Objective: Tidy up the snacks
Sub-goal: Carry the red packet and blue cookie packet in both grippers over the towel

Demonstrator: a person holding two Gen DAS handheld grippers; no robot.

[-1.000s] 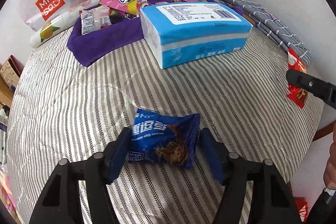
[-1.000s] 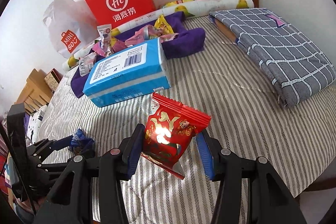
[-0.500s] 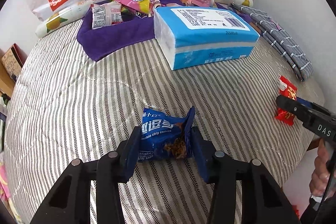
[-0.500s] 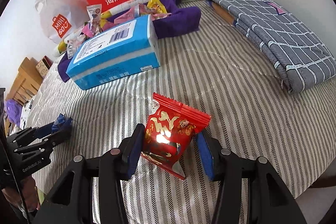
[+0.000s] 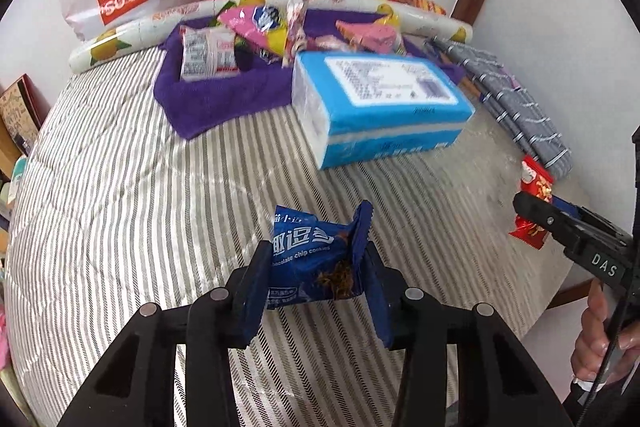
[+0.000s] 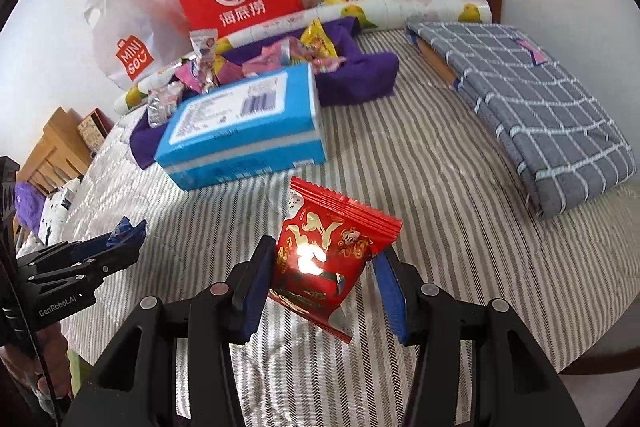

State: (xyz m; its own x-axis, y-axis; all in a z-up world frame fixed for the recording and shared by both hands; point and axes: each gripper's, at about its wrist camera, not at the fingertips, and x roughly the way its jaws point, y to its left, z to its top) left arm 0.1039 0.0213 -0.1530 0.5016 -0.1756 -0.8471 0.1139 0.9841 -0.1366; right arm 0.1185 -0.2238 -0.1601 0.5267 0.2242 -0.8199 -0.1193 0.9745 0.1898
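most snacks already sit piled on the purple towel (image 5: 224, 99) at the back of the striped bed (image 5: 120, 187); the tissue pack (image 5: 380, 103) blocks the straight path, open room to its left, bed edge close on my right. my left gripper (image 5: 316, 267) pinches the blue cookie packet (image 5: 316, 259); my right gripper (image 6: 326, 275), jaws partly closed, holds the red packet (image 6: 328, 247)

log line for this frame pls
left gripper: shut on blue cookie packet | right gripper: shut on red snack packet | both lifted above striped bed
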